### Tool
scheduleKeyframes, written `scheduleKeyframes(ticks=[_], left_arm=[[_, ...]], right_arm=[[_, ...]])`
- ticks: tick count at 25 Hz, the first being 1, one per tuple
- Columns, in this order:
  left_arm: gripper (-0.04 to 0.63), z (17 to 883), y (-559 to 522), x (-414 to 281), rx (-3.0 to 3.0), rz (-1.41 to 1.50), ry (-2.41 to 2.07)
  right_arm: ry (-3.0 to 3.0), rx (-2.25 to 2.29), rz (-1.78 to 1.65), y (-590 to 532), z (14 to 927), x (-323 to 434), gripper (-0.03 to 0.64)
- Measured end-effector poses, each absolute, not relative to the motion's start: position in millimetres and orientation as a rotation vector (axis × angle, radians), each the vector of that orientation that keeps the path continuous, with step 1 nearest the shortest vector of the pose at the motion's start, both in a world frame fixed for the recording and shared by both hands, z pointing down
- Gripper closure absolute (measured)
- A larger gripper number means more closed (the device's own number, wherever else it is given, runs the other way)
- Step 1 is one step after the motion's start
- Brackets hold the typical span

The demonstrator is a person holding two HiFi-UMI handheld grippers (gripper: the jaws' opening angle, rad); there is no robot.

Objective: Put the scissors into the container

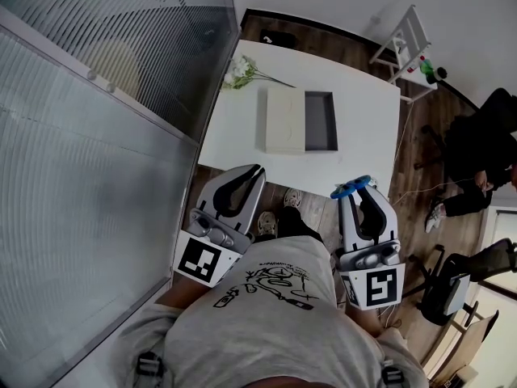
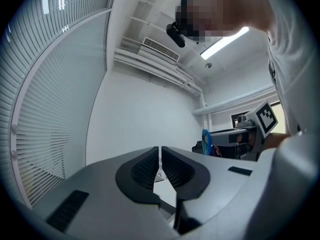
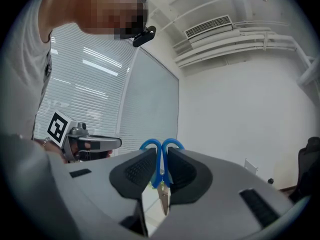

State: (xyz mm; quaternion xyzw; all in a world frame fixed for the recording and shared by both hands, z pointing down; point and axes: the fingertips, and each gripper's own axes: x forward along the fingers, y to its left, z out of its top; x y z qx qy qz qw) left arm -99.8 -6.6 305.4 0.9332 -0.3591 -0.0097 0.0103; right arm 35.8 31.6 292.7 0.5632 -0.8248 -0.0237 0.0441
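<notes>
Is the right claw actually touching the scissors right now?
Touching. The right gripper view shows the right claw with both pads pressed against the blue handles of the scissors, with no gap on either side.

Bright, even indoor light, with heavy fisheye in both gripper views.
A ceiling light strip glares white in the left gripper view, and the white table in the head view is nearly blown out. Both gripper views bend straight lines hard and fall to black at the corners. Reflected streaks of light cross the slatted blinds. The scissors read sharp, and the dark pads beside them sit in soft shadow.
</notes>
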Motion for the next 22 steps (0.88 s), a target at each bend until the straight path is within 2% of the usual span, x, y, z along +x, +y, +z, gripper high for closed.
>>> scheduleKeyframes(ticks=[22], left_arm=[[0.563, 297.3, -97.8, -14.5, 2.943, -0.033, -1.124]], right_arm=[[-2.54, 1.763, -0.055, -56.7, 293.9, 119.9, 0.532]])
